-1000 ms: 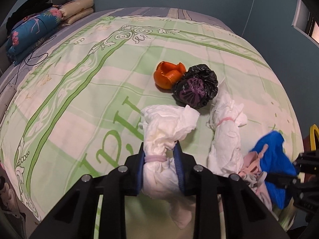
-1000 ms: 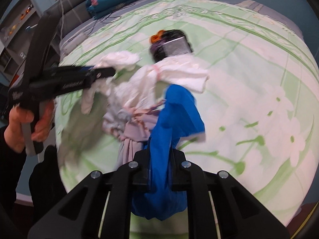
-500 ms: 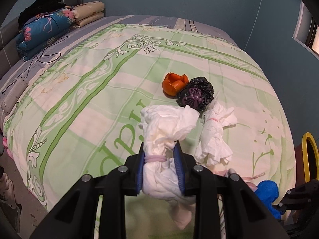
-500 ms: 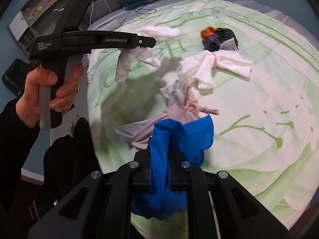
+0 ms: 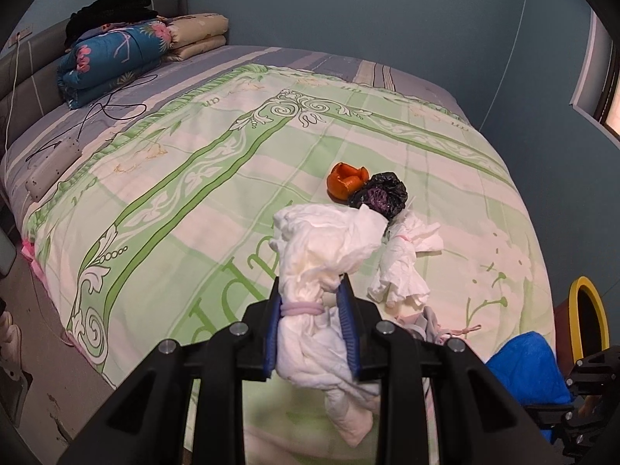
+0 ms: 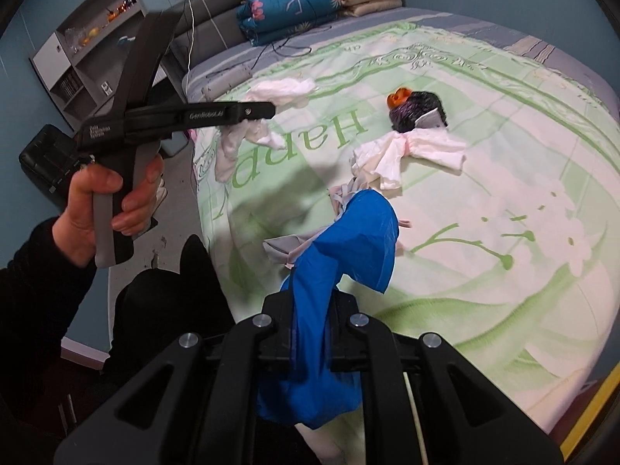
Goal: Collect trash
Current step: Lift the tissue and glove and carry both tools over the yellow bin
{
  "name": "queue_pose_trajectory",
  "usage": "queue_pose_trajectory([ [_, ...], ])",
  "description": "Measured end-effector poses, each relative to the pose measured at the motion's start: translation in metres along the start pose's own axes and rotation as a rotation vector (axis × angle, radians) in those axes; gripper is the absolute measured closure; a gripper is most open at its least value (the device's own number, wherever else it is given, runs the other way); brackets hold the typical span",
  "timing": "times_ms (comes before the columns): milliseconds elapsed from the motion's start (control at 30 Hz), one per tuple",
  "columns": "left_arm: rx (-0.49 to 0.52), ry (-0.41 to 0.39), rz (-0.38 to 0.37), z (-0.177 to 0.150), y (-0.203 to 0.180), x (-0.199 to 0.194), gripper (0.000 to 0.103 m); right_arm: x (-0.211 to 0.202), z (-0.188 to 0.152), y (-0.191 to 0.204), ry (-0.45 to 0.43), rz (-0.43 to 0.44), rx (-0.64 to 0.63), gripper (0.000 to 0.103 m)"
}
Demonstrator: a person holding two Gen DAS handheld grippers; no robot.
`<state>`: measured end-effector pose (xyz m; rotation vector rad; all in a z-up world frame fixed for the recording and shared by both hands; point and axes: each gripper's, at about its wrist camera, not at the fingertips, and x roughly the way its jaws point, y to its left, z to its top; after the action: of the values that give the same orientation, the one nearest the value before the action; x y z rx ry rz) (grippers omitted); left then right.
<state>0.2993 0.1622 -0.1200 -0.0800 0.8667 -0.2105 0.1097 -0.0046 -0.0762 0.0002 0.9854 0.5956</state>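
Observation:
My left gripper (image 5: 310, 321) is shut on a white crumpled bundle (image 5: 321, 248) tied with a pink band, held above the bed; the right wrist view shows that same white bundle (image 6: 263, 116) hanging from it. My right gripper (image 6: 312, 333) is shut on a blue plastic bag (image 6: 348, 248), lifted over the bed's near edge. On the green patterned bedspread (image 5: 174, 193) lie another white bundle (image 5: 403, 259), a black bag (image 5: 381, 193), an orange piece (image 5: 345, 180) and a grey-pink rag (image 6: 286, 244).
Folded quilts and pillows (image 5: 116, 58) sit at the head of the bed, with a power strip and cables (image 5: 54, 166). A yellow-rimmed bin (image 5: 585, 317) stands beside the bed at right. A shelf unit (image 6: 89, 50) lines the wall. A hand (image 6: 112, 205) grips the left tool.
Both grippers have risen and pulled back from the bed with their loads. The blue bag has lifted off the grey-pink rag, and the trash on the bed looks farther away.

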Motion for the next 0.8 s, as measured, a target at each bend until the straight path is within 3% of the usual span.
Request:
queue_pose_trajectory([
  [300,-0.070,-0.051,-0.004,-0.012,0.002,-0.031,0.078,-0.056,-0.008,-0.013,-0.103,-0.038,0.025,0.095],
  [800,-0.065,-0.141,-0.015,-0.015,-0.037,-0.083,0.078,-0.126,-0.017,-0.048,-0.245,-0.136,0.089,0.095],
])
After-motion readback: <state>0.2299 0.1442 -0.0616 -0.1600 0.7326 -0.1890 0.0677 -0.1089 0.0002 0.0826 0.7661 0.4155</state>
